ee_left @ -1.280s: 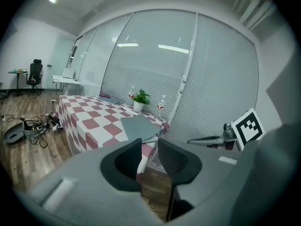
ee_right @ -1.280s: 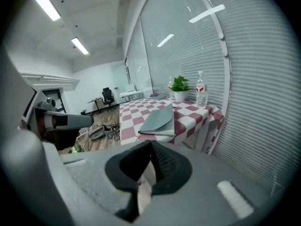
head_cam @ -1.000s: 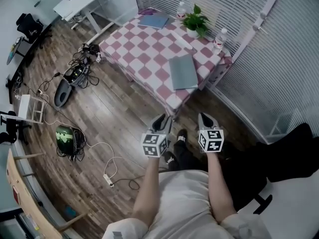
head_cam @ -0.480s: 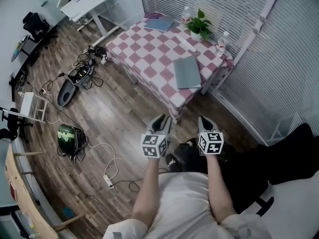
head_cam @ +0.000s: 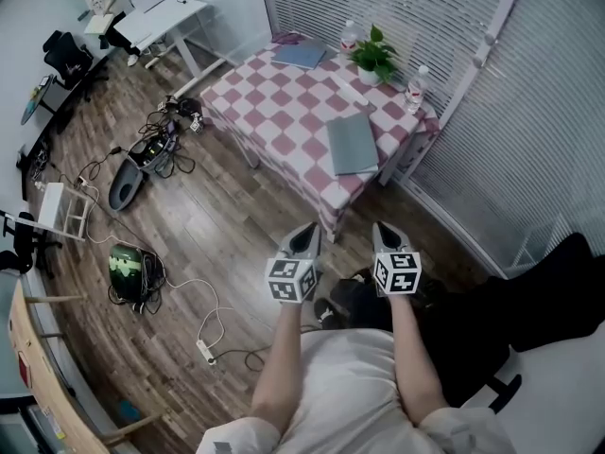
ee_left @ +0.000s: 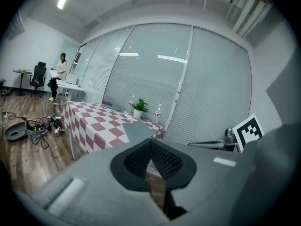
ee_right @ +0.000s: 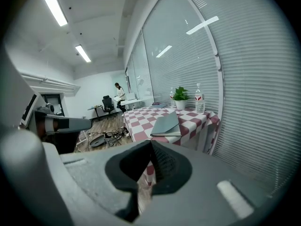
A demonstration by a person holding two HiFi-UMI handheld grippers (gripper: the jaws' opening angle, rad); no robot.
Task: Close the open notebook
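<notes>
Grey notebook (head_cam: 352, 144) lies at the near right corner of the pink-and-white checkered surface (head_cam: 274, 102). From the head view it's just a flat plain slab. The right gripper view catches it side-on, with a pale page edge showing under the cover, which you don't get from above. The left tongs (head_cam: 304, 237) have just closed on nothing. The right tongs (head_cam: 386, 235) are together and empty too. Both are well short of the surface.
</notes>
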